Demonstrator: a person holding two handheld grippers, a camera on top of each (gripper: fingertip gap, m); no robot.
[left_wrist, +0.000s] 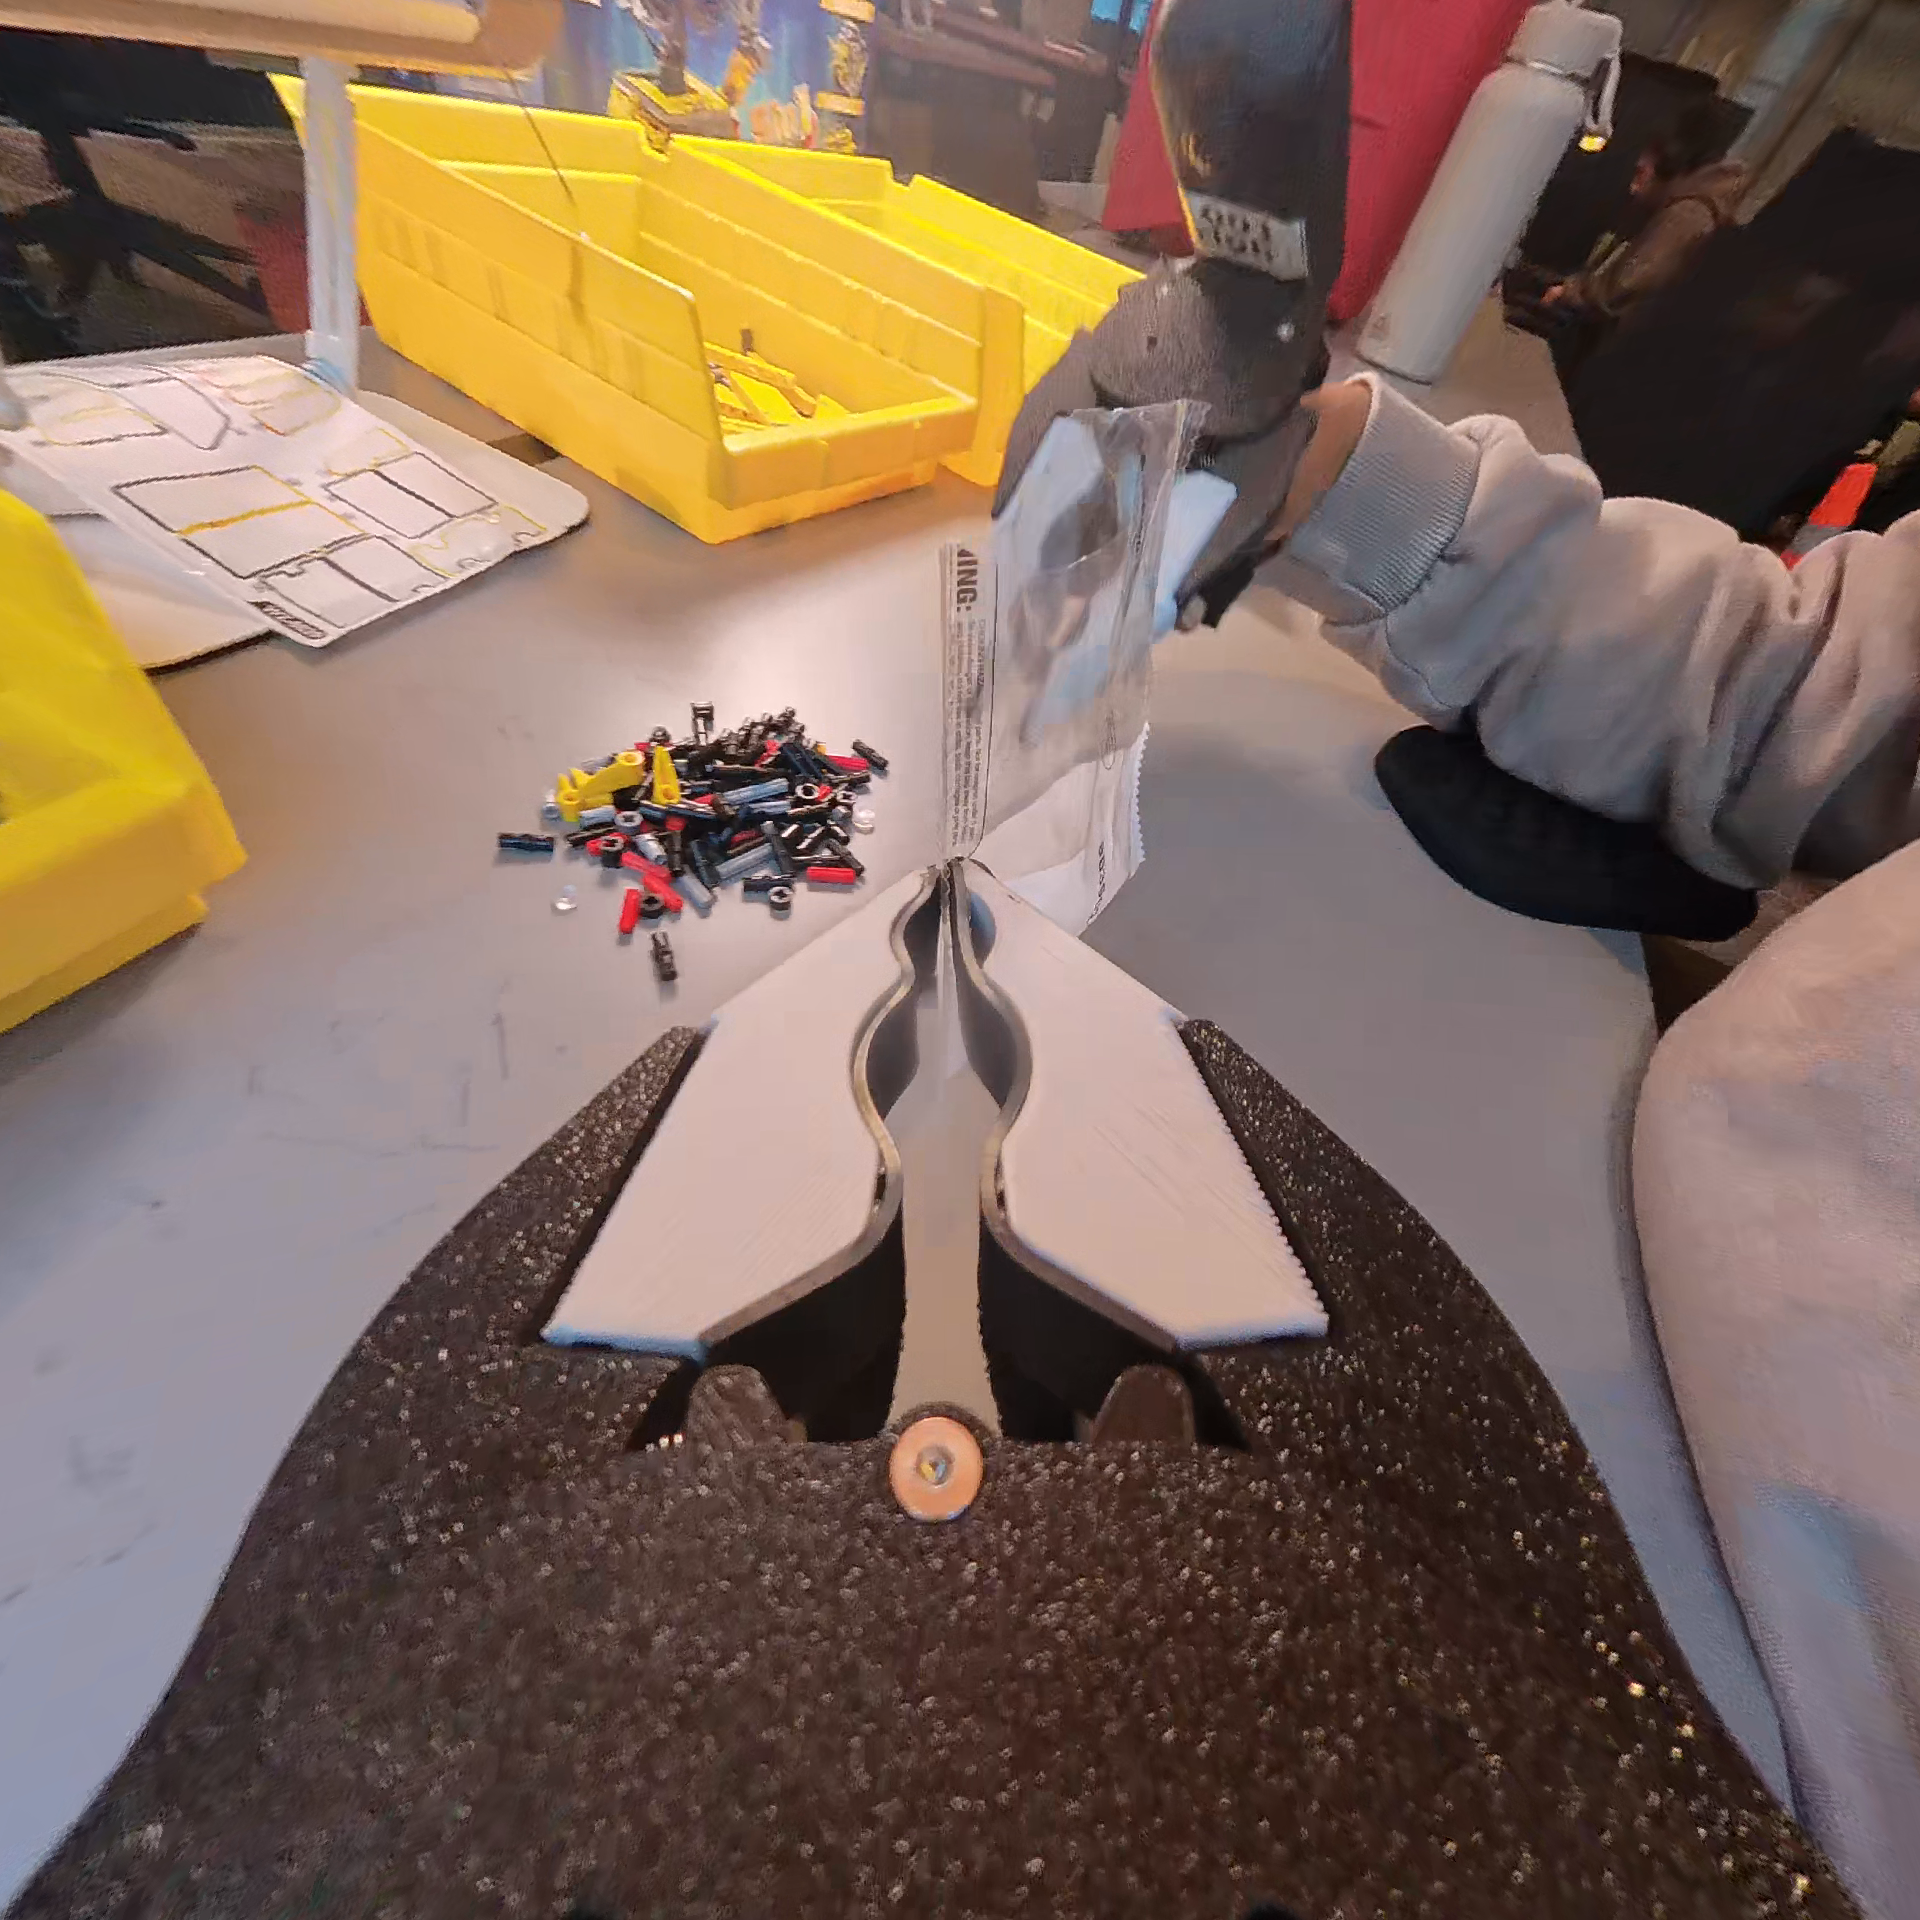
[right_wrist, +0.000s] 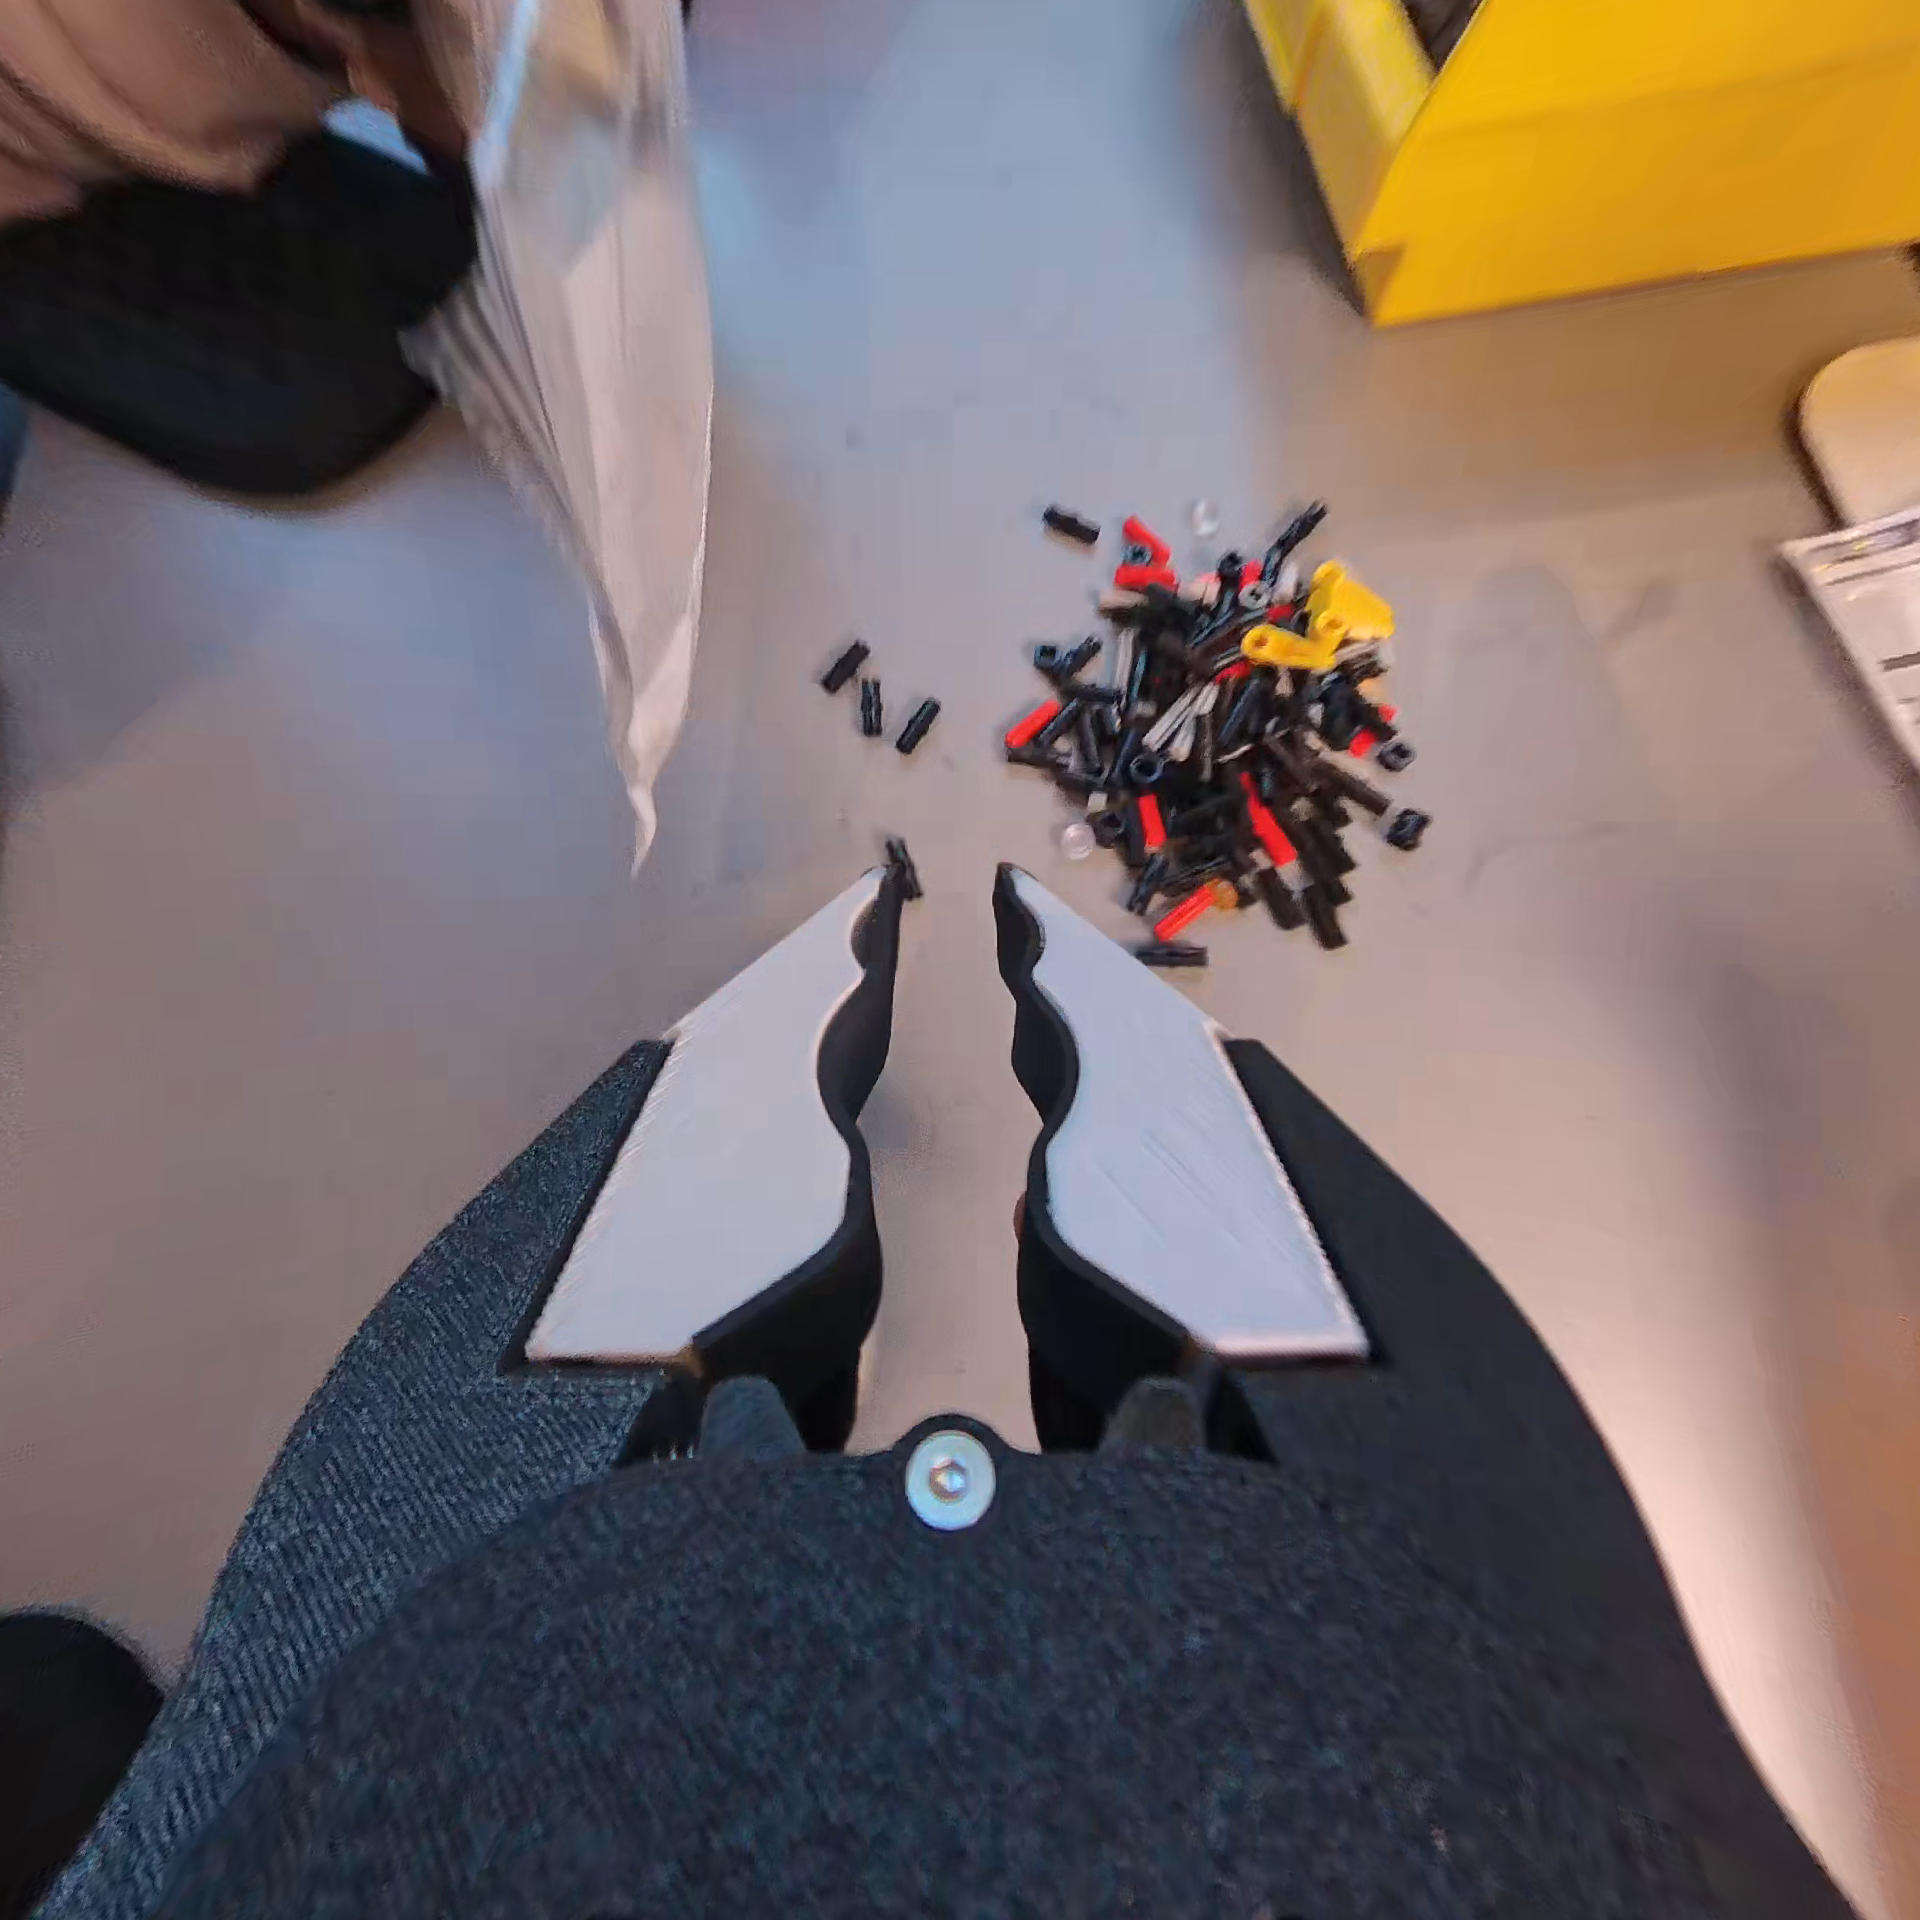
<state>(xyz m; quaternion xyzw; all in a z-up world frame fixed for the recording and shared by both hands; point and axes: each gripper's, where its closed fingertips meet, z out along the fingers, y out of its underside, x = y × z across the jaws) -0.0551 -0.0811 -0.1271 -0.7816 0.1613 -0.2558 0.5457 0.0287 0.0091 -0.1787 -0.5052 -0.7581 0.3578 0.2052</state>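
Observation:
My left gripper is shut on the lower corner of a clear plastic bag, which stands up from its tips above the grey table. A pile of small black, red, grey and yellow bricks lies on the table just left of the bag. My right gripper is open and empty, pointing down at the table, with the pile to its right and the bag to its upper left. A few black pins lie just beyond its tips. In the left wrist view it sits behind the bag's top.
Yellow bins stand at the back and another at the left; one shows in the right wrist view. A sticker sheet lies at the back left. A white bottle stands at the far right. A grey sleeve rests on a black pad. Spacing between my two grippers at the tips: around 15 cm.

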